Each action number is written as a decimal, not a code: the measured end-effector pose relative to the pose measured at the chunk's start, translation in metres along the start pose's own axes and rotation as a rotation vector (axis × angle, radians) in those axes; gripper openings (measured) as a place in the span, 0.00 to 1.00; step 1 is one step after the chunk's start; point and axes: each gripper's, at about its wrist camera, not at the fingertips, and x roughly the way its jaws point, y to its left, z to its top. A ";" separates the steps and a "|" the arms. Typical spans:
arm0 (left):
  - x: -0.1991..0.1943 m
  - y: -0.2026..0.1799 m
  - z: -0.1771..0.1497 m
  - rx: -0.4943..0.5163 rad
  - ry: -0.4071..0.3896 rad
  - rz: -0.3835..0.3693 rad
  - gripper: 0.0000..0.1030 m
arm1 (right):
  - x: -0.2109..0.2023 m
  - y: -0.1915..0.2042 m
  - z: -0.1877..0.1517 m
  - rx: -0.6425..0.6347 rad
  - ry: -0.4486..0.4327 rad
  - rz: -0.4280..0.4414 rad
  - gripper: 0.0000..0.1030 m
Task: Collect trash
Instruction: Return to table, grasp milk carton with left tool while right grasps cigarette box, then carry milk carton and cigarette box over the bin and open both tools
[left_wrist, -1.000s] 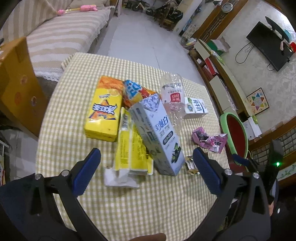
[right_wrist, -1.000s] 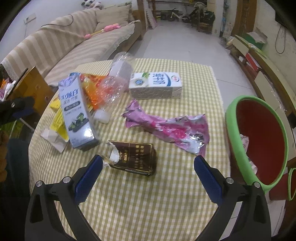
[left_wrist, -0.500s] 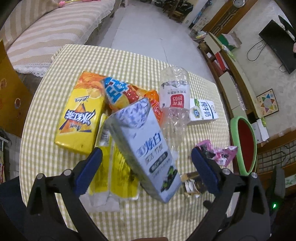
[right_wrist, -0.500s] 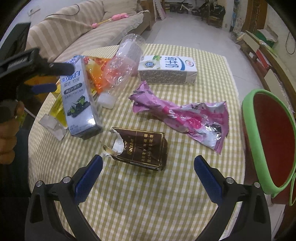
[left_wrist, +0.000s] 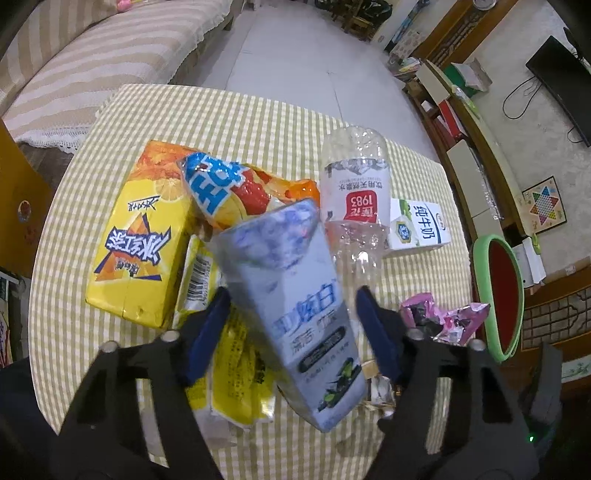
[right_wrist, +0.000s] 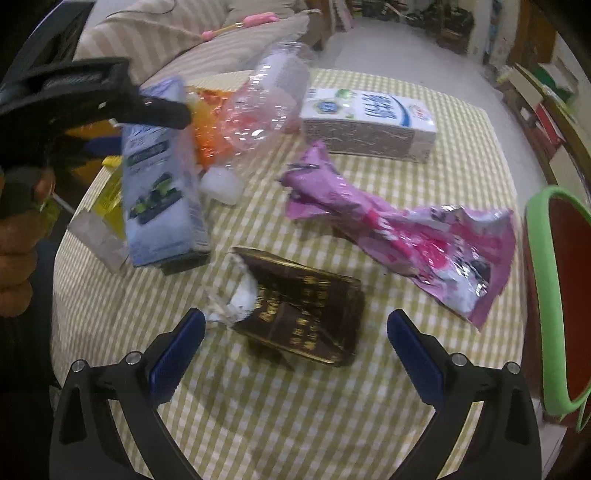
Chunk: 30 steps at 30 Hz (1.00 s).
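So the left gripper (left_wrist: 291, 325) is straddling the grey carton (left_wrist: 295, 306), jaws closing on its sides, long axis running straight ahead and up. The right gripper (right_wrist: 295, 347) is wide open, empty, with the brown pack (right_wrist: 306, 314) lying just ahead. The bin (right_wrist: 550, 295) off to its right looks mostly empty.

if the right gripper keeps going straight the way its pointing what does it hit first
Most likely the torn dark brown packet, lying on the checked tablecloth just ahead of the open right gripper, roughly centred between its fingers. Depth is hard to judge here.
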 end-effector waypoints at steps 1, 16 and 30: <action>-0.001 0.001 0.000 -0.001 -0.002 -0.003 0.59 | 0.000 0.004 0.000 -0.016 0.001 0.006 0.86; -0.029 0.008 0.004 0.022 -0.075 -0.017 0.46 | 0.001 0.013 -0.006 -0.028 0.009 0.021 0.09; -0.061 0.005 -0.001 0.062 -0.141 -0.019 0.45 | -0.037 0.014 0.000 -0.015 -0.037 0.076 0.07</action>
